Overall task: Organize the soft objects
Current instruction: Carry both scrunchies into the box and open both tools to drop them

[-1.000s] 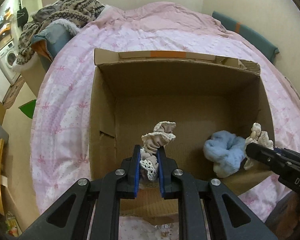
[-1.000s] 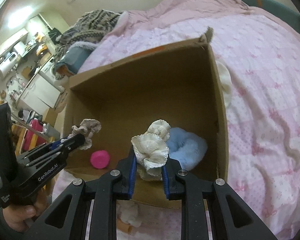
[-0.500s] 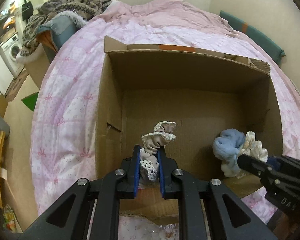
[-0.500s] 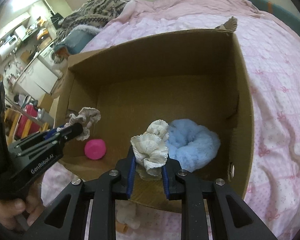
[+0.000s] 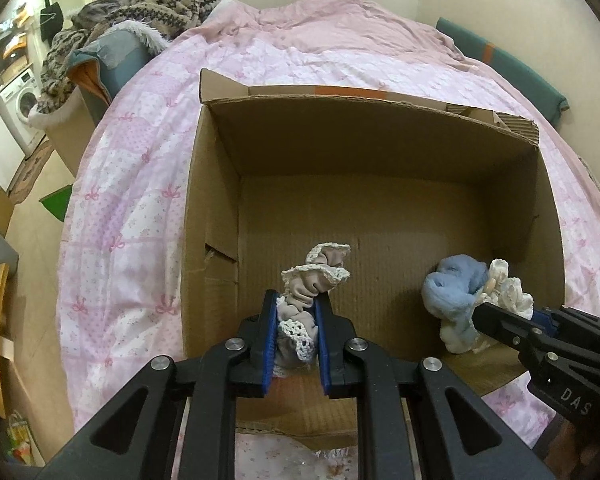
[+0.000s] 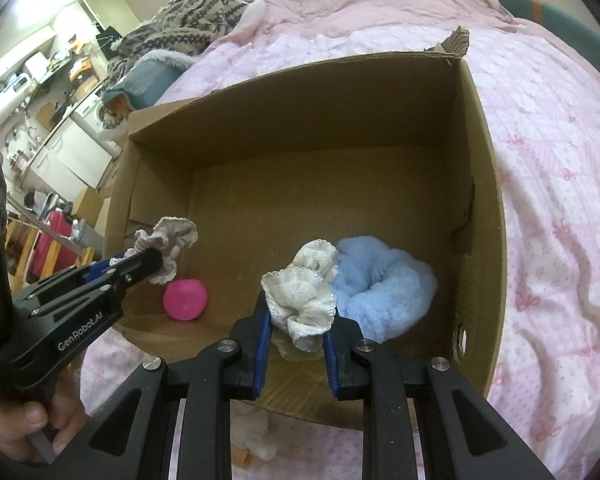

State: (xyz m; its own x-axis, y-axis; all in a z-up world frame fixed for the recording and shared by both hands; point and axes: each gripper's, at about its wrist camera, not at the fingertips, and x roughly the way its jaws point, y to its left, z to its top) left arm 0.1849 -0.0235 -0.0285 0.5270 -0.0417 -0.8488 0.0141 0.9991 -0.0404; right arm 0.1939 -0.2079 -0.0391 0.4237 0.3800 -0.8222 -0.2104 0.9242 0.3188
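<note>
- Two scrunchies are clamped over the box (image 5: 212,208): left gripper (image 5: 296,312) pinches the grey scrunchie (image 5: 312,280), right gripper (image 6: 296,320) the cream scrunchie (image 6: 300,292).
- Lower each past the rim before letting go, clear of the blue scrunchie (image 6: 384,284) and pink ball (image 6: 185,300).
- Since a second ago, both views look deeper into the box; grips unchanged.

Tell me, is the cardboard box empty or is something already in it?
Not empty. A fluffy blue scrunchie and a pink ball lie on the cardboard box floor.
</note>
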